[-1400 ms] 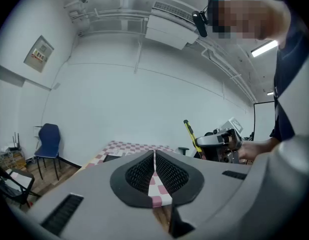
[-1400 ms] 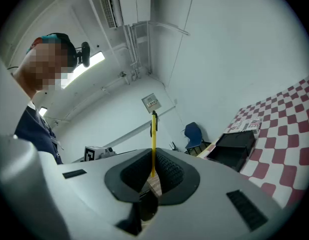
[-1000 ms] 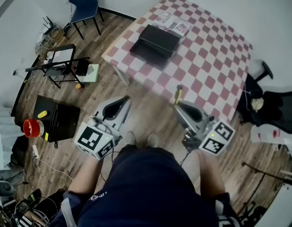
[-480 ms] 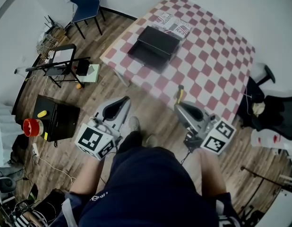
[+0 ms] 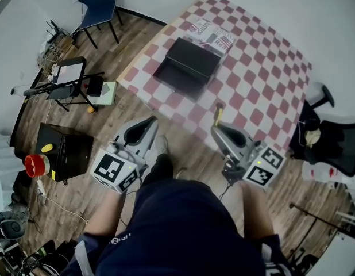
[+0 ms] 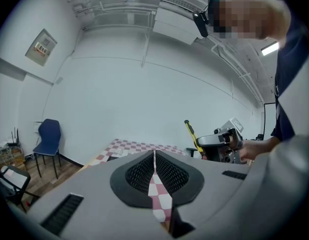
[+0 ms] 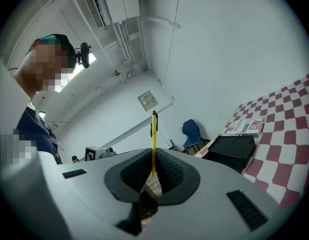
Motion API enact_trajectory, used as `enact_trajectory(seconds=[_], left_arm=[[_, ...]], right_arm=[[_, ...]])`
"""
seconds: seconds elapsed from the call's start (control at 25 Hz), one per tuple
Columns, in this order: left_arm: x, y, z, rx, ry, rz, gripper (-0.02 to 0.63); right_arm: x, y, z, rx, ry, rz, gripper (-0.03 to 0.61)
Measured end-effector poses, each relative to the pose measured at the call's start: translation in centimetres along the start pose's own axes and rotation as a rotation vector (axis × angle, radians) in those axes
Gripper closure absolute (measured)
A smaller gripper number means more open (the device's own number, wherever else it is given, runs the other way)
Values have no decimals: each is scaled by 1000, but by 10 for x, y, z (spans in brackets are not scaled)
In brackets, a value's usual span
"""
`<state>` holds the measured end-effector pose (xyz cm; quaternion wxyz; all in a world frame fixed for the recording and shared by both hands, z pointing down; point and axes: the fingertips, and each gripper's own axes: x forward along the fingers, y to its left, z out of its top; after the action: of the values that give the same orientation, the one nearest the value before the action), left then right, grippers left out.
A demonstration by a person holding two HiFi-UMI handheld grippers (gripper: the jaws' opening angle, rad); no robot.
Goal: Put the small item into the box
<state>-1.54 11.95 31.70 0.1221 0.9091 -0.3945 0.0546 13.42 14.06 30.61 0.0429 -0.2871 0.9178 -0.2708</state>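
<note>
An open black box (image 5: 189, 66) lies on the red-and-white checked table (image 5: 255, 82), also seen as the box (image 7: 234, 151) in the right gripper view. My right gripper (image 5: 216, 126) is shut on a yellow pen (image 5: 218, 114), which sticks up beyond the jaws as the pen (image 7: 154, 139). It hovers over the table's near edge, short of the box. My left gripper (image 5: 151, 122) is shut with nothing in it, over the wooden floor left of the table. Through its jaws (image 6: 154, 156) only a thin slit of tablecloth shows.
A printed packet (image 5: 212, 32) lies behind the box. A blue chair (image 5: 100, 2), a folding stand (image 5: 68, 82), a black case (image 5: 65, 149) and a red reel (image 5: 35, 164) stand on the floor at left. A black office chair (image 5: 332, 137) is at right.
The person has stepped forward, so the table and box sit slightly nearer. Both grippers keep their pose, and the pen stays held.
</note>
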Motion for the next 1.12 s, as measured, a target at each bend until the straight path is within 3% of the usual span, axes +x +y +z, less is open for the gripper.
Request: enact_trajectory(seconds=[0.72, 1.12], left_arm=[[85, 160, 27, -22, 40, -98, 575], [110, 203, 25, -37, 60, -159, 575]], right_arm=[[149, -87, 43, 27, 43, -125, 543], [186, -112, 51, 30, 67, -188, 543]])
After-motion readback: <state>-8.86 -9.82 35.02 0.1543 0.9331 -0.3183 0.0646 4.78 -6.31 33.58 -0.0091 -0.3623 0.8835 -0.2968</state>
